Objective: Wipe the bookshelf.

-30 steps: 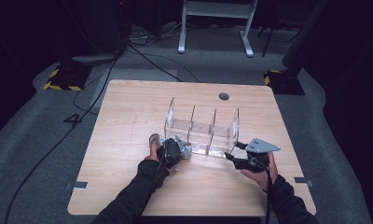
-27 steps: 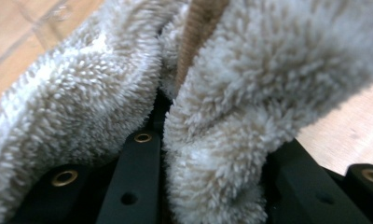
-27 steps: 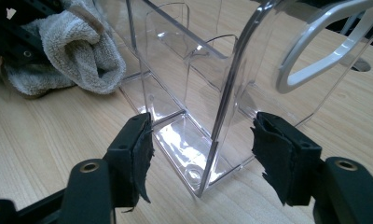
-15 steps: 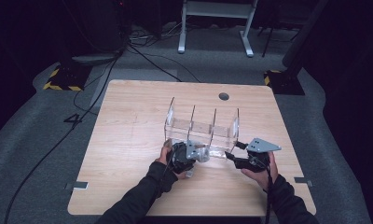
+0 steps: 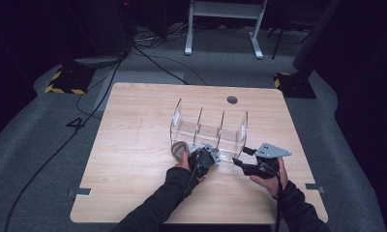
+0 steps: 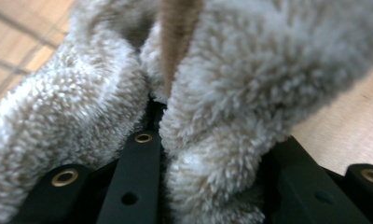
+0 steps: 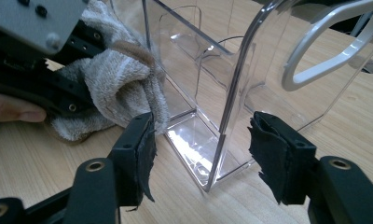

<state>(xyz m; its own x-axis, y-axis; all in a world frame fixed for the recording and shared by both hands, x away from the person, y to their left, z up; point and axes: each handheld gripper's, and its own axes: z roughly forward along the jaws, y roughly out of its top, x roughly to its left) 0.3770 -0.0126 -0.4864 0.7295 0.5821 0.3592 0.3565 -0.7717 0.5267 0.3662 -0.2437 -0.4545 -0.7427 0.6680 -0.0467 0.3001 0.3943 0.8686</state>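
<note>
A clear acrylic organizer (image 5: 208, 126) with several upright dividers stands mid-table. My left gripper (image 5: 197, 153) is at its near left corner, shut on a beige fluffy cloth (image 5: 178, 148) that bunches up to its left. In the left gripper view the cloth (image 6: 222, 70) bulges over and between the black jaws of the left gripper (image 6: 212, 154). My right gripper (image 5: 240, 157) is at the organizer's near right corner, open. In the right gripper view the organizer's (image 7: 231, 79) end wall stands between the spread pads of the right gripper (image 7: 201, 140) without touching them; the cloth (image 7: 114, 74) and left gripper (image 7: 35, 60) are at left.
The wooden table (image 5: 133, 125) has a round cable hole (image 5: 232, 100) behind the organizer. Two metal clips sit at the near side edges (image 5: 79, 192). Cables and a white frame (image 5: 220, 29) lie on the floor beyond the table.
My left hand has carried the cloth to the right along the organizer's near side. The right gripper has stayed where it was.
</note>
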